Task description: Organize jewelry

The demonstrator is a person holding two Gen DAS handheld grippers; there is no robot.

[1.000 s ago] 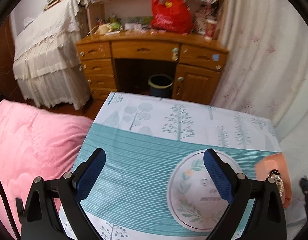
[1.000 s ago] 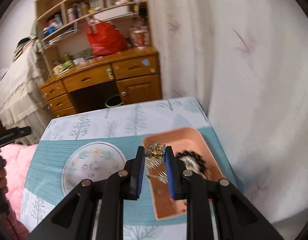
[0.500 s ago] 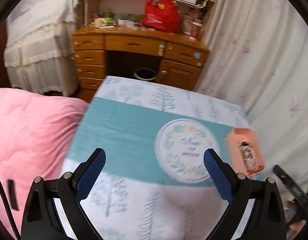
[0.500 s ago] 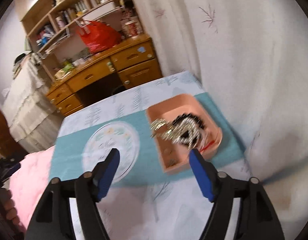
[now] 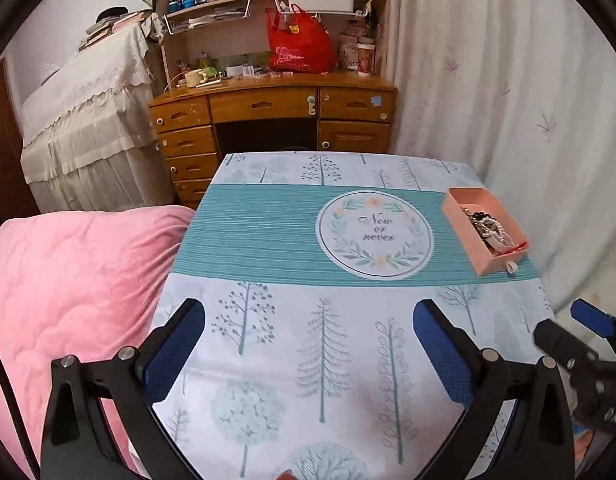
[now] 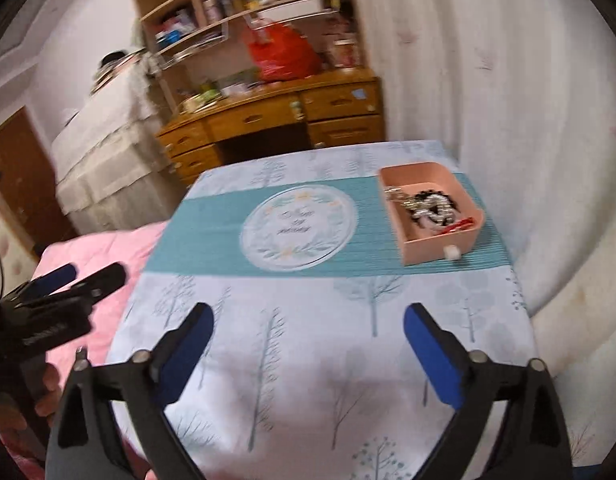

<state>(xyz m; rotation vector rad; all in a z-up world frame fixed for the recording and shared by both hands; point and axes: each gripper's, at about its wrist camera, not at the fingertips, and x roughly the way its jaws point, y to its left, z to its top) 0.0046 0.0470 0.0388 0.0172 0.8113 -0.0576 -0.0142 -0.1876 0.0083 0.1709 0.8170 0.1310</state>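
One pink tray (image 6: pixel 436 248) sat at the cloth's (image 5: pixel 308 344) right edge, holding a tangled heap of jewelry (image 6: pixel 430 208); pieces could not be counted. Two grippers hung released and empty, well short of it: left (image 5: pixel 308 344), and right (image 6: pixel 308 344), whose jaws had just been opening.

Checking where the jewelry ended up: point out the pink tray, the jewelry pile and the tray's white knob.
Pink tray (image 6: pixel 392 204): right wrist view, left wall.
Jewelry pile (image 6: pixel 430 208): right wrist view, beaded middle.
White knob (image 6: pixel 452 253): right wrist view, its face.

Pink tray (image 6: pixel 440 250); teal-striped, tree-printed tablecloth (image 5: pixel 308 344); pink quilt (image 5: pixel 75 288).
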